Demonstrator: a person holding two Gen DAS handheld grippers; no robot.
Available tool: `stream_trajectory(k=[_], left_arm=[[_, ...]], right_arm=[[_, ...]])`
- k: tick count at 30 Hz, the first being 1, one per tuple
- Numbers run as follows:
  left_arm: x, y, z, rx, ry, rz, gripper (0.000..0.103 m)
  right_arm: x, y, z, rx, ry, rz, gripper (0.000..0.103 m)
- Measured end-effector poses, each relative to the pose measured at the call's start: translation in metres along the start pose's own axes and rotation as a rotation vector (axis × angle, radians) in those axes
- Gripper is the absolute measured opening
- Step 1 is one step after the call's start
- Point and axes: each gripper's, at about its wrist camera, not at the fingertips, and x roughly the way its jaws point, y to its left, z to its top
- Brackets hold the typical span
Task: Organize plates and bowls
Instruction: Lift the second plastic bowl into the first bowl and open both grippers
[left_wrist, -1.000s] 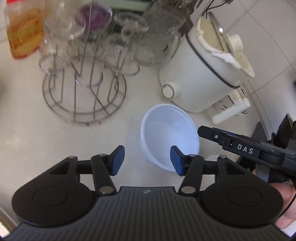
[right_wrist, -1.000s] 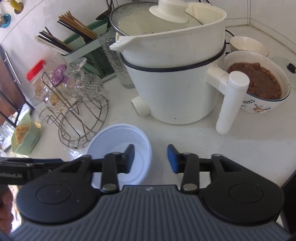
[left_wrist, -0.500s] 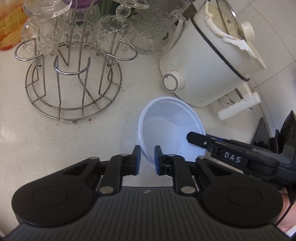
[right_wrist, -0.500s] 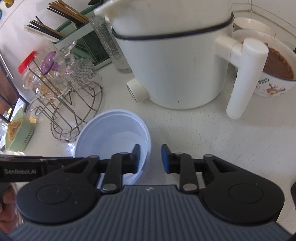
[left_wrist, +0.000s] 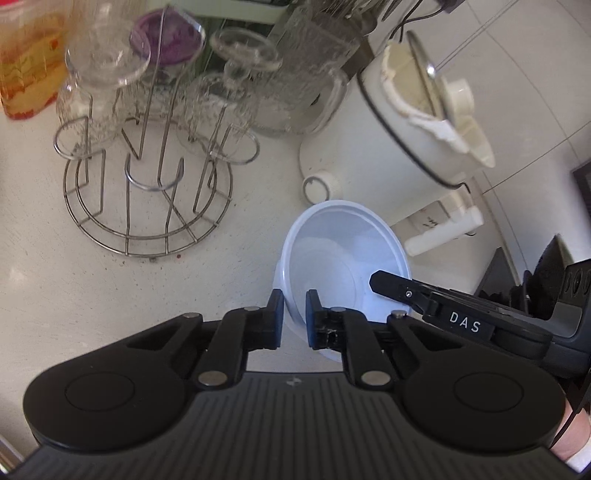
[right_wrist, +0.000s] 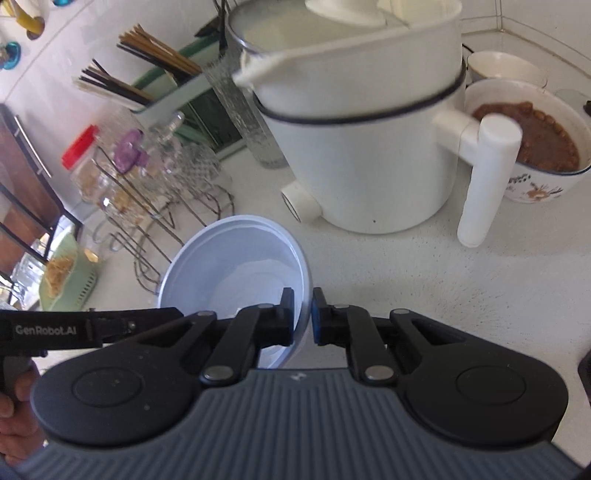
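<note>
Pinching bowl (left_wrist: 343, 266) rim both sides: left gripper (left_wrist: 294, 319) and right gripper (right_wrist: 303, 317) jaws just closed onto it. Bowl on counter (left_wrist: 55, 280) beside white cooker (right_wrist: 369, 155). Advice: lift both together, level, clear of wire rack (left_wrist: 147, 206).

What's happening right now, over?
Both hand-held grippers, left and right, clamped on pale blue plastic bowl, opposite rims. White cooking pot close behind.

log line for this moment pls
left gripper: shut on bowl rim | right gripper: just closed on opposite rim | bowl: tilted, beside white pot
</note>
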Motion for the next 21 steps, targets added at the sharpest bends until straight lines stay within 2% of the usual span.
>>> stream_trajectory(k=[21], left_arm=[[-0.106, -0.003, -0.025, -0.001, -0.131, -0.001, 0.015]], right_arm=[[-0.069, 0.065, -0.012, -0.030, -0.118, 0.043, 0.012]])
